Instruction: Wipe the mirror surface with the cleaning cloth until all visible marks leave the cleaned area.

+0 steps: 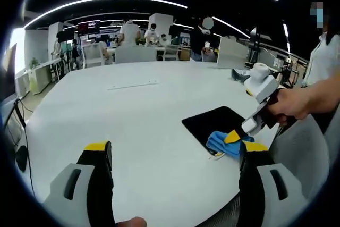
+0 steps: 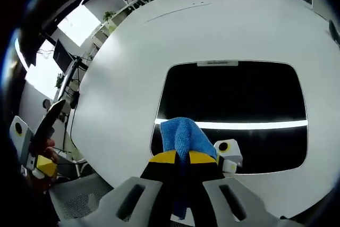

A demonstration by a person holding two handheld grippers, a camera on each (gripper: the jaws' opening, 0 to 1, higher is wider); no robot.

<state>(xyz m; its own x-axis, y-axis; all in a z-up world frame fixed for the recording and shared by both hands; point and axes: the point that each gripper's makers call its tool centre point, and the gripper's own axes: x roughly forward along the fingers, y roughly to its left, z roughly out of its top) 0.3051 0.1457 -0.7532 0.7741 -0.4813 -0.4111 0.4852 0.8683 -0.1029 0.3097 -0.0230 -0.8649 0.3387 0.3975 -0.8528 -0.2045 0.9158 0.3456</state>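
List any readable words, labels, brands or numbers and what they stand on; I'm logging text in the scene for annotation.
None can be read.
Mirror: a small pale strip at its far edge, too blurred to read.
Blue cleaning cloth, held shut in the right tool: no print.
White table: no lettering.
Screen in the background: too small.

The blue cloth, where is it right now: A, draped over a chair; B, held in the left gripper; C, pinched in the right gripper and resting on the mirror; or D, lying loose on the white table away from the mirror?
C: in the right gripper view the blue cloth sits clamped between the right gripper jaws, its end lying on the dark mirror.
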